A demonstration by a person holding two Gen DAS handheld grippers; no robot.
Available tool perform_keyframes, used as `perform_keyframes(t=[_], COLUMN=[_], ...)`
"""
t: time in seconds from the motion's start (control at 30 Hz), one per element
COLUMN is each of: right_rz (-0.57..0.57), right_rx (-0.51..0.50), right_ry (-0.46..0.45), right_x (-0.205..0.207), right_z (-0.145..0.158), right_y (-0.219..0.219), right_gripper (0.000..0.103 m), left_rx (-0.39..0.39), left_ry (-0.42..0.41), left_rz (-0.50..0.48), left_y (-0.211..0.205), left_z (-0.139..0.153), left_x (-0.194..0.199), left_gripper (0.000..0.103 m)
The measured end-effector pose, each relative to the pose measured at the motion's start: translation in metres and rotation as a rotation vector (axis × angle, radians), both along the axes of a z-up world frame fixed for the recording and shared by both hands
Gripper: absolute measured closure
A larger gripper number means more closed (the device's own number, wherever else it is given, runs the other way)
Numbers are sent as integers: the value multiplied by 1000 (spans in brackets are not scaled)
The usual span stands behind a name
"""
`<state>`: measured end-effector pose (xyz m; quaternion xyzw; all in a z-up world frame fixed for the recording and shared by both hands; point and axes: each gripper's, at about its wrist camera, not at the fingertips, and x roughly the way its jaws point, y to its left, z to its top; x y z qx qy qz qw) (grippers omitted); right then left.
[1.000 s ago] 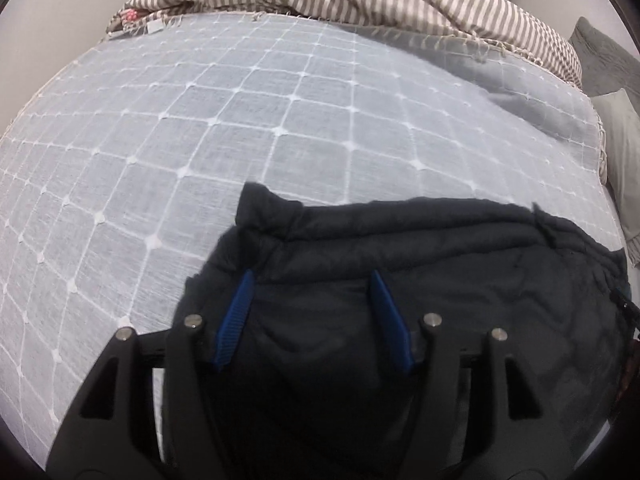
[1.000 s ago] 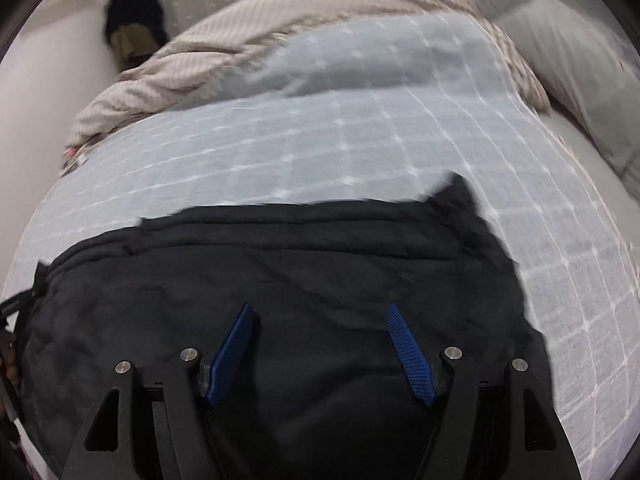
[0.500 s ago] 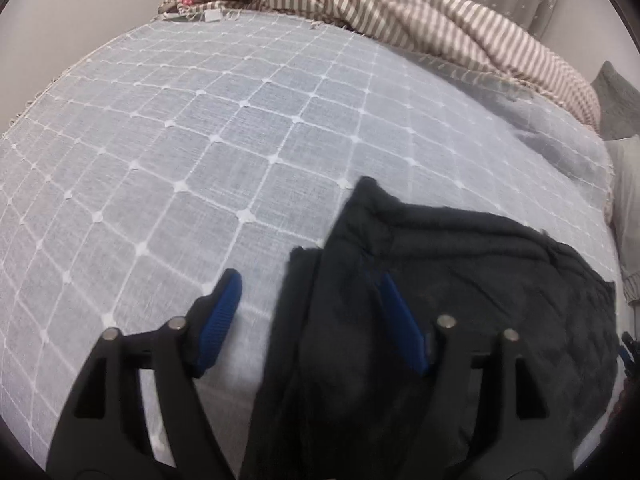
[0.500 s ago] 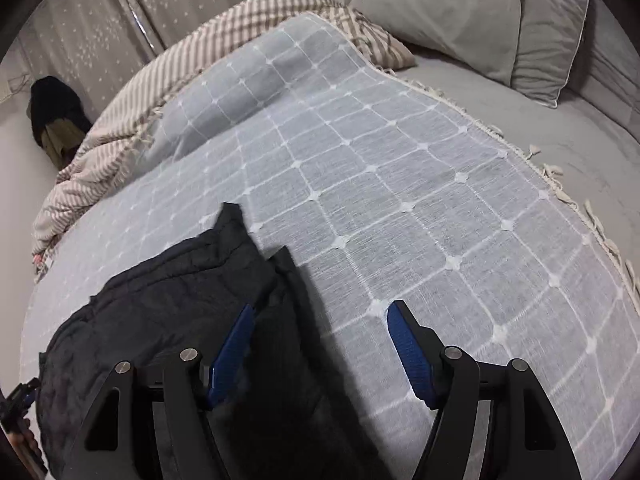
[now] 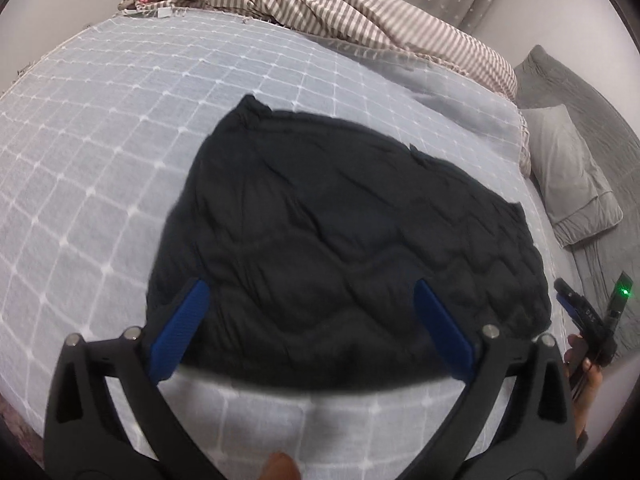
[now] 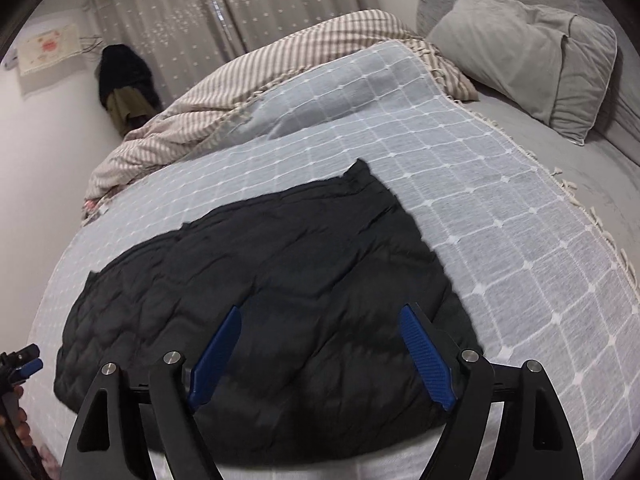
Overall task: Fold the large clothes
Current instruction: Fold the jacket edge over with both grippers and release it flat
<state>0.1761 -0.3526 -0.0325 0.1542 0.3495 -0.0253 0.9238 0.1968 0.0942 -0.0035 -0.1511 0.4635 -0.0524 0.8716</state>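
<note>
A: Where do things stand?

B: Nearest, the left gripper (image 5: 308, 320) and right gripper (image 6: 320, 348) both hang spread and empty over the near edge of the black quilted jacket (image 5: 340, 240), which lies as a flat bundle on the grid-patterned bedspread (image 5: 100, 140).

A: So a fold looks done?

B: Likely (judging by its compact shape). Next, pinch an edge. Beyond the jacket: striped blanket (image 5: 320, 4).

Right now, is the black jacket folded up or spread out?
Folded. The black jacket lies as one compact block on the checked blanket, no sleeves sticking out. Both grippers are open above it.
</note>
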Motion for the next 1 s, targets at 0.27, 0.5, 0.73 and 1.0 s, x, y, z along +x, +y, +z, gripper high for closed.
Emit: perform_keyframes(t=[0.27,0.5,0.73,1.0], right_rz=[34,33,53,65], right_rx=[25,25,-1,-38], right_ry=[50,37,41,45], right_x=[-3,-5,-4,-2], right_z=[-29,-28,-30,-31], right_y=[13,20,28,36], right_gripper=[19,19,19,19], left_rx=[-102,-261,-316,-501], left_ry=[-69,-11,47,17], left_rz=[144,161,216,405], left_y=[-12,-22,-28,4], left_z=[-25,-59,-83,-115], left_x=[-58,-62,-48,-26], left_gripper=[0,0,0,8])
